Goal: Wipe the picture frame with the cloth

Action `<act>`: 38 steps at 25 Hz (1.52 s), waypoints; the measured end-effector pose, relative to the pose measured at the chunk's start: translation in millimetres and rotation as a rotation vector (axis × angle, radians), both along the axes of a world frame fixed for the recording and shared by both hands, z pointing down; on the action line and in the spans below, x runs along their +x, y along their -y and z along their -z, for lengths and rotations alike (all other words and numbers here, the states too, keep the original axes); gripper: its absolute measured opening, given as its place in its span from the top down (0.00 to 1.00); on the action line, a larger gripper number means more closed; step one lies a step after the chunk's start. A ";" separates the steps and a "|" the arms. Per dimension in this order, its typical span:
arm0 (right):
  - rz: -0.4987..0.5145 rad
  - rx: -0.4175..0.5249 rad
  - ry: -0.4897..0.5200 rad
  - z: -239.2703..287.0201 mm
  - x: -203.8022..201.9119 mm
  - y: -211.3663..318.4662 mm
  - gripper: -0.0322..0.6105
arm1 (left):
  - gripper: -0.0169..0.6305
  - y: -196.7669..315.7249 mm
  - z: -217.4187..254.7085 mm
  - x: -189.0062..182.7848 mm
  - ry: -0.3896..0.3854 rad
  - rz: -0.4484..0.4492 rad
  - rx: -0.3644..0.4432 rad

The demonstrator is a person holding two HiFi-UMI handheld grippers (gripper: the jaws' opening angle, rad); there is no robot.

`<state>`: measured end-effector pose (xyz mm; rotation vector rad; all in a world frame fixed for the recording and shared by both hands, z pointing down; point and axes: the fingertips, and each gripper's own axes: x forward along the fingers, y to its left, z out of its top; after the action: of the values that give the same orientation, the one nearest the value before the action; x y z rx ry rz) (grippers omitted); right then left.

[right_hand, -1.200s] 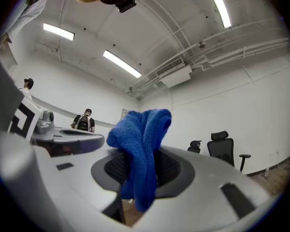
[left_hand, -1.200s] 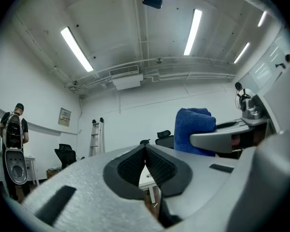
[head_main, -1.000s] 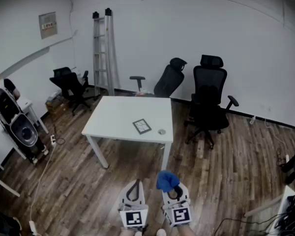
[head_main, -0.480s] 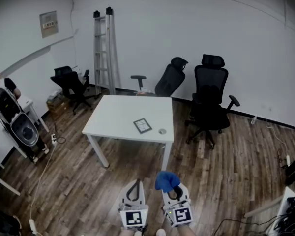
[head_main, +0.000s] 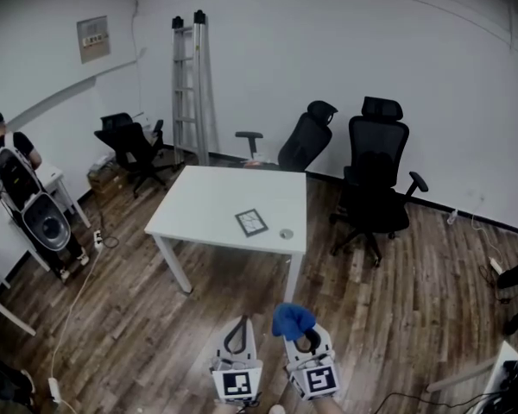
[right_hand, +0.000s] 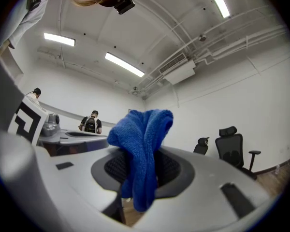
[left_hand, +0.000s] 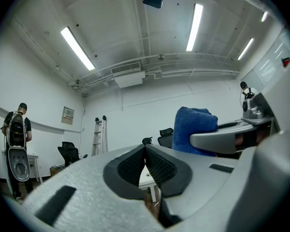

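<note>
While both claws are hovering over the brown plank floor (head_main: 138, 317), well short of the white rectangular bench (head_main: 203, 210), the right claw (right_hand: 144, 168) is clamping a fluffy blue terry cloth (right_hand: 144, 129). The cloth is bunching up above its jaws and hanging down between them. The left claw (left_hand: 145, 153) is sitting just beside it, its jaws pressed together with nothing between them. Towards the bench's near right corner, the small dark-rimmed rectangular picture frame (head_main: 251, 222) is lying flat on top. A small round grey object (head_main: 285, 232), too small to identify, is resting near it, closer to the bench's right edge. Beyond the bench's right side an upright black mesh office chair (head_main: 375, 175) is standing, and a reclined black office chair (head_main: 304, 138) is sitting behind the far right corner. Behind the bench's far left corner a folded grey metal ladder (head_main: 190, 76) is leaning against the white wall (head_main: 268, 59). Well to the left of the bench a person (head_main: 9, 166) in dark clothes is standing.
</note>
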<state>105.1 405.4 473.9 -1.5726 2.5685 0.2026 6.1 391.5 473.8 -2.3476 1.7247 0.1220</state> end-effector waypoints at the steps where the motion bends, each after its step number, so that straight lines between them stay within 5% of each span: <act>1: 0.002 -0.002 0.001 -1.3 3.1 3.7 0.77 | 0.97 2.8 -1.1 4.0 -0.001 0.000 0.000; 12: -0.020 -0.031 0.000 -14.4 17.0 84.4 0.77 | 0.97 81.2 -12.8 5.8 0.024 0.004 -0.040; 26: -0.110 -0.074 -0.007 -34.8 -55.8 287.3 0.77 | 0.97 293.6 -32.8 -64.3 0.048 -0.076 -0.022; 38: -0.130 -0.142 -0.043 -51.3 -78.3 381.5 0.77 | 0.97 391.5 -48.1 -77.6 0.042 -0.115 -0.070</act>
<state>26.7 23.8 525.2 -1.8060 2.5649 0.0678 -71.4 0.0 521.9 -2.4813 1.5991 0.0312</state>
